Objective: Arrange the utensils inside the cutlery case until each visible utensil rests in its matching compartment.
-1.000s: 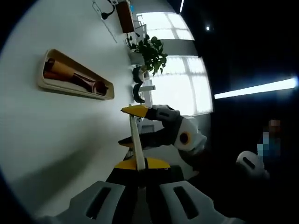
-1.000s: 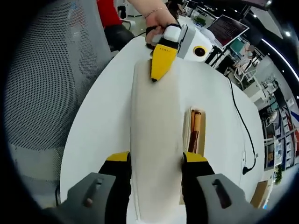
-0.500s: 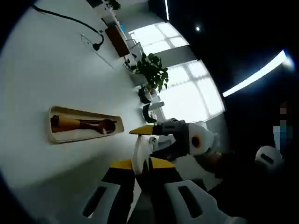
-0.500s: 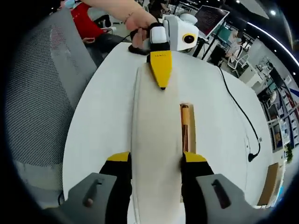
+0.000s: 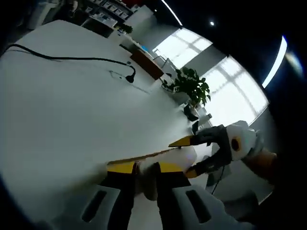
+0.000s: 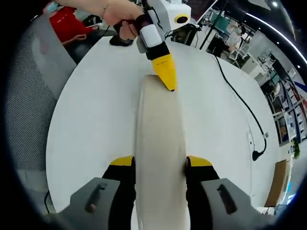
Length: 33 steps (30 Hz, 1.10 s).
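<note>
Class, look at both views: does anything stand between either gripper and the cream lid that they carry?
Nothing visible does. The right gripper clamps the near end of the cream lid, and the left gripper grips its far end above the white table.

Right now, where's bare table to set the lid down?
Free: the broad white table on either side of the cream lid, out to the black cable. Crowded: the lid's far end, where the left hand-held gripper clamps it; the right hand-held gripper grips the near end.
</note>
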Motion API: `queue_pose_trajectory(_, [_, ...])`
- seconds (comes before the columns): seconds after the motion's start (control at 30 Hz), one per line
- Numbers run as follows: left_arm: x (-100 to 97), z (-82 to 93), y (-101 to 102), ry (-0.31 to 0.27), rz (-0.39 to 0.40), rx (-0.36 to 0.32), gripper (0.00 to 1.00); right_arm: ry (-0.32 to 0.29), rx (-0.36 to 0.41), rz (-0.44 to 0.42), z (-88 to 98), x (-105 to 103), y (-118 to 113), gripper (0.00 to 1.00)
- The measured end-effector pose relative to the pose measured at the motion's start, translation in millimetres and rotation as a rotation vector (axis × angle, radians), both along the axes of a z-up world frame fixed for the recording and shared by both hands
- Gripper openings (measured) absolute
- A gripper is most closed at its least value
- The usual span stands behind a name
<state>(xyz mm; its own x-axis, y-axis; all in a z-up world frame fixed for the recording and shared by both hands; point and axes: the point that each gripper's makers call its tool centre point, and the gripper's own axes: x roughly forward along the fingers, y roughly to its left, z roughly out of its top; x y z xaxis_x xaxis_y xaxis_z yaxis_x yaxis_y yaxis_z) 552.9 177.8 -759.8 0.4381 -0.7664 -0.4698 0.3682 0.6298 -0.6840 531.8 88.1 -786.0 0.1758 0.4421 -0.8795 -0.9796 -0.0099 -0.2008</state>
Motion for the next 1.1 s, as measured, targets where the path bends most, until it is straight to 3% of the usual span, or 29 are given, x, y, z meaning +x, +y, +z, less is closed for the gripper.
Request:
queue_pose_trajectory(0.13, [12.8,-1.5,5,0.0,0.024,0.009,0.14,0.075,0.006,-0.054,-6.9,4,3,0.39])
queue_pose_trajectory(0.3, [15.5,-10.5,12,0.017,0.027,0.025,0.13,0.073,-0.014,-0.044,-14.4,6,9,0.39])
queue_pose_trajectory(0.57, [11.5,-37.5,20,0.022,0.022,0.133,0.14,0.07,-0.056,-0.016,-29.0,4,14,0.39])
queue_pose_trajectory(0.6, [11.0,-36.9,20,0.006,0.019,0.131,0.14,0.067,-0.062,-0.012,-30.9,4,13,0.39])
queue_pose_trajectory(0.67, [9.0,-37.1,21,0.041,0.042,0.1,0.16,0.072,-0.069,-0.018,-33.9,3,12,0.39])
queue_pose_trajectory(0.77, [9.8,-39.3,26,0.034,0.058,0.107,0.22,0.083,-0.069,-0.025,-34.5,1,13,0.39])
queue_pose_trajectory(1.1, [6.3,-41.0,28,0.05,0.063,0.1,0.24,0.058,-0.078,0.021,-36.0,6,13,0.39])
